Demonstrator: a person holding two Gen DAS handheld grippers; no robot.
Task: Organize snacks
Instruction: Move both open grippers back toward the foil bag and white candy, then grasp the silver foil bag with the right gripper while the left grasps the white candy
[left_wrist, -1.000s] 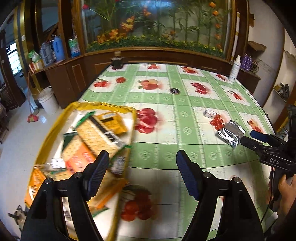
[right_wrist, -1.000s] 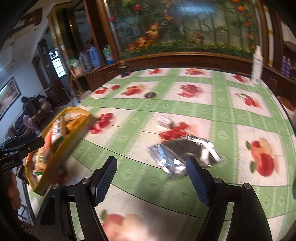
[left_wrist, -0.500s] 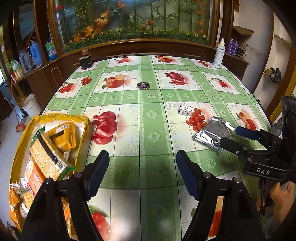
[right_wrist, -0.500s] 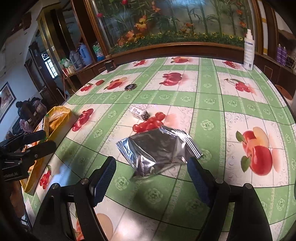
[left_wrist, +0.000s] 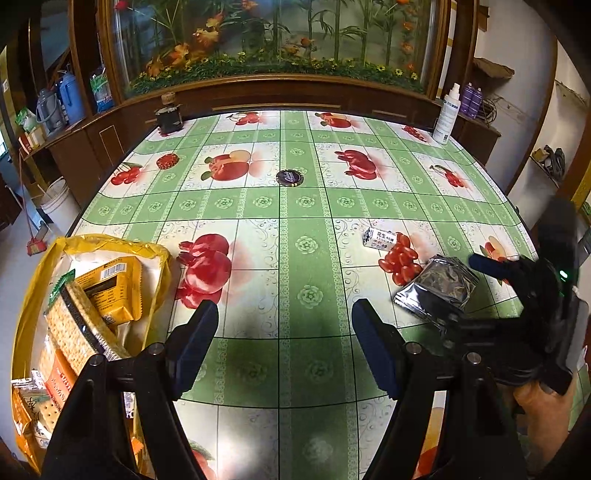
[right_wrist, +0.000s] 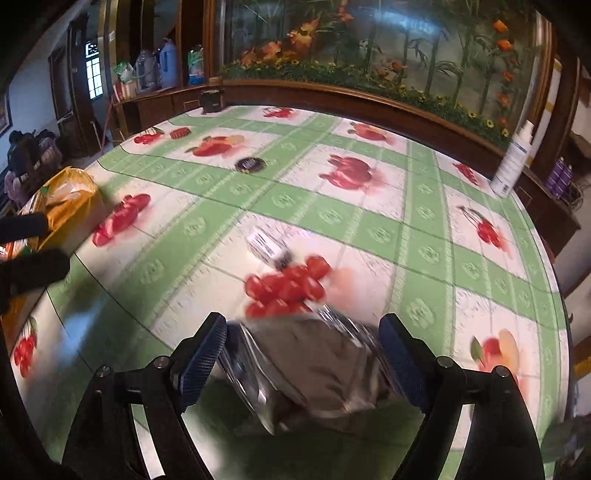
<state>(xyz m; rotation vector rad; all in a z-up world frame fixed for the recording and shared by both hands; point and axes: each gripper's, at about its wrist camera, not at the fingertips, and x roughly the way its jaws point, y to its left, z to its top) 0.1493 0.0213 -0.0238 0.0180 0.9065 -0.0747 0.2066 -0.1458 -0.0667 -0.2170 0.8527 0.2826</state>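
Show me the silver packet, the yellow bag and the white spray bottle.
Silver packet (left_wrist: 441, 286): left wrist view, middle of its foil face.
Yellow bag (left_wrist: 110, 243): left wrist view, its far rim.
Spray bottle (left_wrist: 446, 118): left wrist view, middle of its white body.

Bench (left_wrist: 295, 229): bag (left_wrist: 33, 295) of snack packs at its near left edge. Foil pouch (left_wrist: 439, 288) lies near right, between the opening fingers of the right claw (right_wrist: 299, 354), no pad seen pressing it. Small wrapped packet (left_wrist: 380, 236) just behind the pouch. Round lid (left_wrist: 290, 178) mid-bench, farther back. Spray bottle (left_wrist: 447, 114) stands at far right corner, dark box (left_wrist: 169, 117) far left. Left claw (left_wrist: 284, 343) over bare bench, nothing between its fingers.
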